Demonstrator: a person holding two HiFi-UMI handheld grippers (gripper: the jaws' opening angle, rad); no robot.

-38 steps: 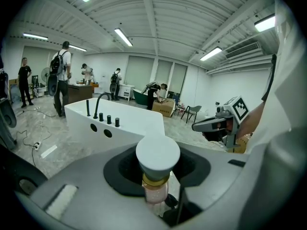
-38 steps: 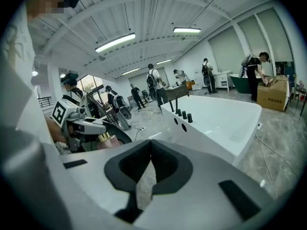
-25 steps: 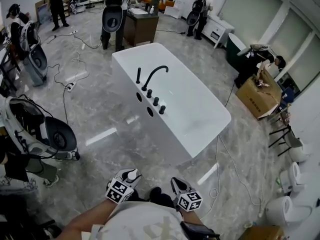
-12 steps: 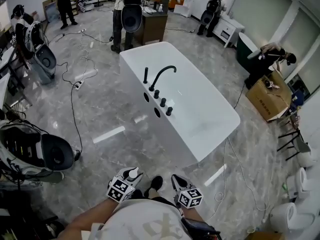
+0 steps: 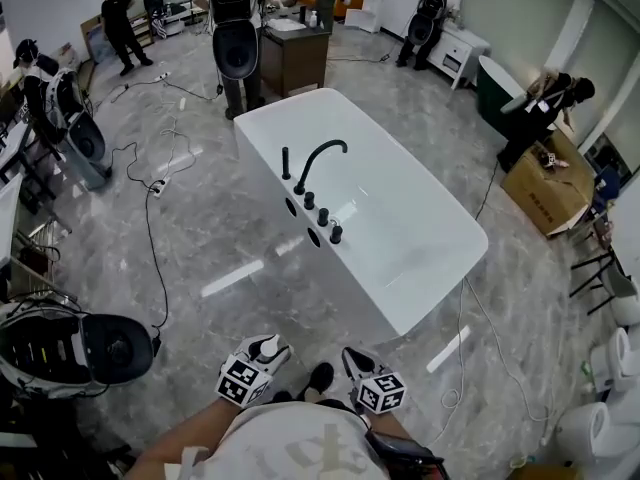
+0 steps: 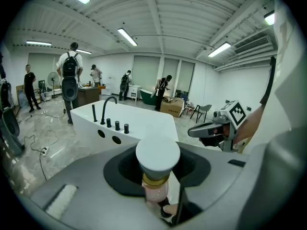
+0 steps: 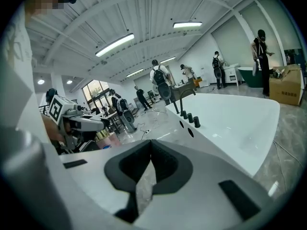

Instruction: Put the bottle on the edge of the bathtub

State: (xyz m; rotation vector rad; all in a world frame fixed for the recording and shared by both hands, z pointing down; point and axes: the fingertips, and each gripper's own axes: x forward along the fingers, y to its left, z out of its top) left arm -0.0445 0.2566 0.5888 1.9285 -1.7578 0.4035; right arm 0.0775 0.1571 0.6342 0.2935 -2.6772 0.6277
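Observation:
The white bathtub (image 5: 335,280) stands ahead on the marble floor, with a black faucet (image 5: 318,158) and knobs on its near rim. My left gripper (image 5: 262,353) is low in the head view, well short of the tub. It is shut on the bottle (image 6: 157,153), which has a white cap, a gold ring and a pink body. The bottle's cap (image 5: 265,347) shows between the jaws. My right gripper (image 5: 358,368) is beside it, also short of the tub (image 7: 235,123). The right gripper (image 7: 150,150) has its jaws together with nothing in them.
Cables (image 5: 150,228) trail over the floor left of the tub. Black-and-white equipment (image 5: 70,346) sits at the near left. Several people stand around the room. A dark cabinet (image 5: 295,56) is behind the tub, a cardboard box (image 5: 545,193) at the right, toilets (image 5: 600,423) at the lower right.
The floor and the equipment at the left have slid toward the lower left of the head view. Both grippers keep their place at the bottom, and the bottle stays held.

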